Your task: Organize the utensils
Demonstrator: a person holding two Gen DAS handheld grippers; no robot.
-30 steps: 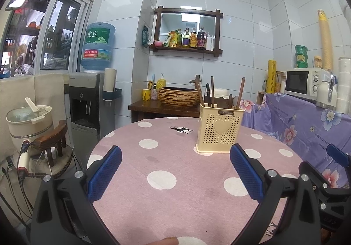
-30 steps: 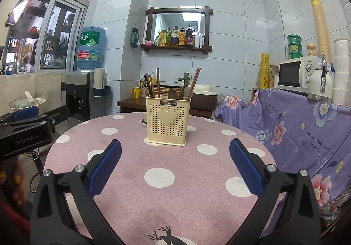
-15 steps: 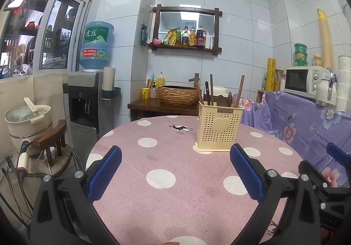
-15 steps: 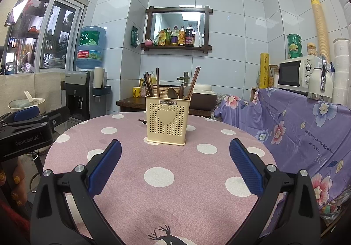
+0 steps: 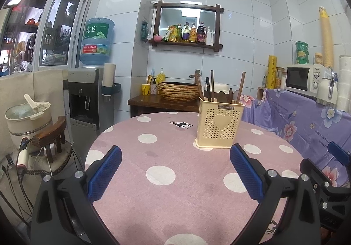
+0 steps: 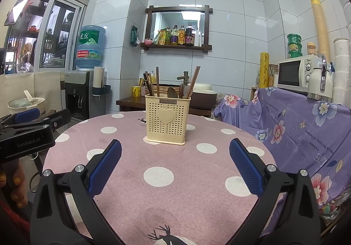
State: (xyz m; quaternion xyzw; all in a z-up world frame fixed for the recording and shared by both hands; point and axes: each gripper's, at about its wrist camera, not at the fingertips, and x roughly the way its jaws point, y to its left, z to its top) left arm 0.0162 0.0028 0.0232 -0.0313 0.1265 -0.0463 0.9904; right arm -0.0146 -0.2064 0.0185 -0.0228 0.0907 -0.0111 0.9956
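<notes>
Both tools are held wide apart and empty: the left gripper (image 5: 175,170) and the right gripper (image 6: 175,167) are poised over the polka-dot tablecloth (image 6: 158,192). The cream utensil holder (image 6: 167,119), filled with chopsticks (image 6: 194,81) and spoons (image 6: 172,92), is set toward the table's far edge.

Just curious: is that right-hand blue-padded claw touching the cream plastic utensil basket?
Apart. In the right wrist view, bare pink dotted tablecloth lies between the open right gripper and the cream utensil basket.

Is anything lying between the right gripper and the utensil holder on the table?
Nothing: in the right wrist view, only bare polka-dot tablecloth lies between the open right gripper and the cream utensil holder.
</notes>
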